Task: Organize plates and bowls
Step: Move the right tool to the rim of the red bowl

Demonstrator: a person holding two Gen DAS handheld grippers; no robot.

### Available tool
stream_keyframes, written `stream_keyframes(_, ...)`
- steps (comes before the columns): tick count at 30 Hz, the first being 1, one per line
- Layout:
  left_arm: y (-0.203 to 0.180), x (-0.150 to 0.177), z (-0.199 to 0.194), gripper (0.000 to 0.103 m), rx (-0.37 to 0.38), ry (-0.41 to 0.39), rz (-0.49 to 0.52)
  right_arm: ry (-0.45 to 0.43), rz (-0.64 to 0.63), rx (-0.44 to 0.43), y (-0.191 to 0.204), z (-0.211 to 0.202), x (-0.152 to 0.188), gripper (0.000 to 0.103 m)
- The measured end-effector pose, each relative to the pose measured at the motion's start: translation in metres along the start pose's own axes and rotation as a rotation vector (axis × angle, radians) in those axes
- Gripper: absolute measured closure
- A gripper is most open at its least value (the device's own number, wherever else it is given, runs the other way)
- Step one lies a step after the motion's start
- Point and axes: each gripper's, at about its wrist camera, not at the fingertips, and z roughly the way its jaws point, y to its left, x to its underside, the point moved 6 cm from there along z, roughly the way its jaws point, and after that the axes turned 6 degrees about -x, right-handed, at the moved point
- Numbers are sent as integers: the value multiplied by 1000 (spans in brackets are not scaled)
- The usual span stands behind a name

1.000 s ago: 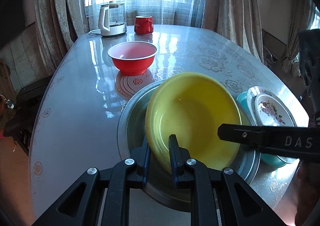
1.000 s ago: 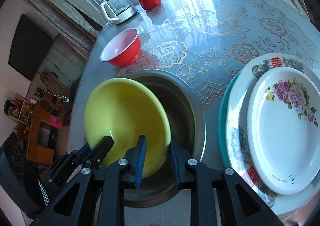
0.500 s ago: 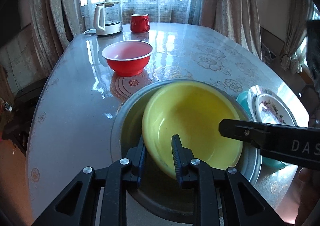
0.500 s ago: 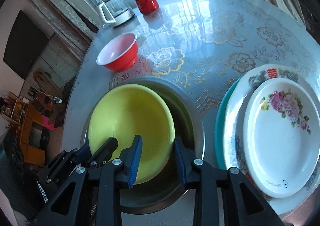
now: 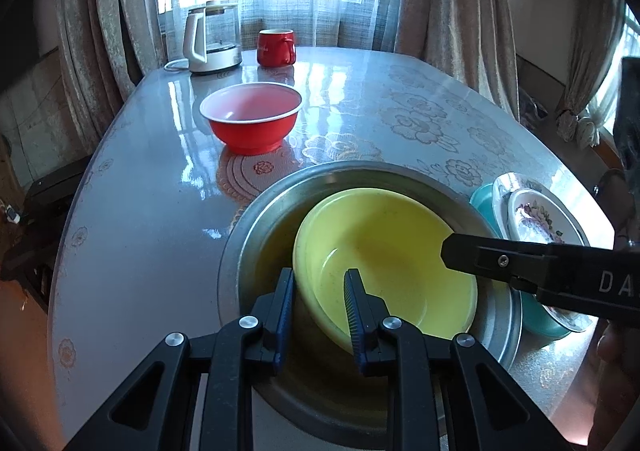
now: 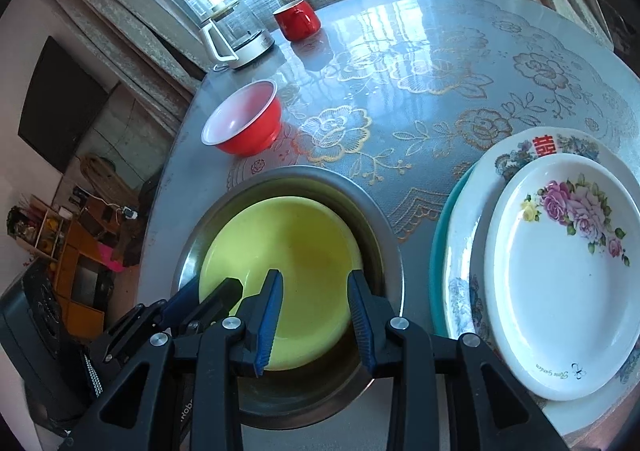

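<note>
A yellow bowl [image 5: 392, 251] [image 6: 288, 243] lies inside a wide steel basin [image 5: 248, 235] [image 6: 384, 235] at the table's near edge. My left gripper [image 5: 320, 291] straddles the bowl's near left rim; its jaws are opening and the pads stand off the rim. My right gripper [image 6: 316, 315] hangs over the bowl's near right side, open, with nothing pressed between its pads. One right finger [image 5: 520, 263] reaches in over the bowl. A red bowl [image 5: 250, 123] [image 6: 244, 127] stands alone farther back. Flowered plates [image 6: 560, 271] [image 5: 536, 215] are stacked on a teal plate [image 6: 438, 251] at the right.
A glass kettle [image 5: 210, 39] and a red mug [image 5: 276, 47] stand at the table's far end by the curtained window. The table edge runs just below the basin. A hand shows at the lower right of the left wrist view.
The yellow bowl was tilted up on its rim; it has sunk flat into the steel basin. Both grippers' jaws have widened and let go of the rim.
</note>
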Motion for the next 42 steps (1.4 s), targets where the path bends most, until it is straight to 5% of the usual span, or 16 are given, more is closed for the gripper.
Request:
stream_keyframes(5,8,-10,-20,47,7,-53,-39,-28,-2,-49,2,-6,-3,69)
stream_keyframes(13,26,-26,-36,28,-69,-111,-61,-68,-20,-66,8,-13,-13,69)
stream_keyframes(25,68,-43,-5,18,-92,-24,-229,-60,-77,-29,18,9,-53,66)
stream_keyframes(42,124,-112,64,17,-132,-51,-401,25,-90,-17,29,71,-121,64)
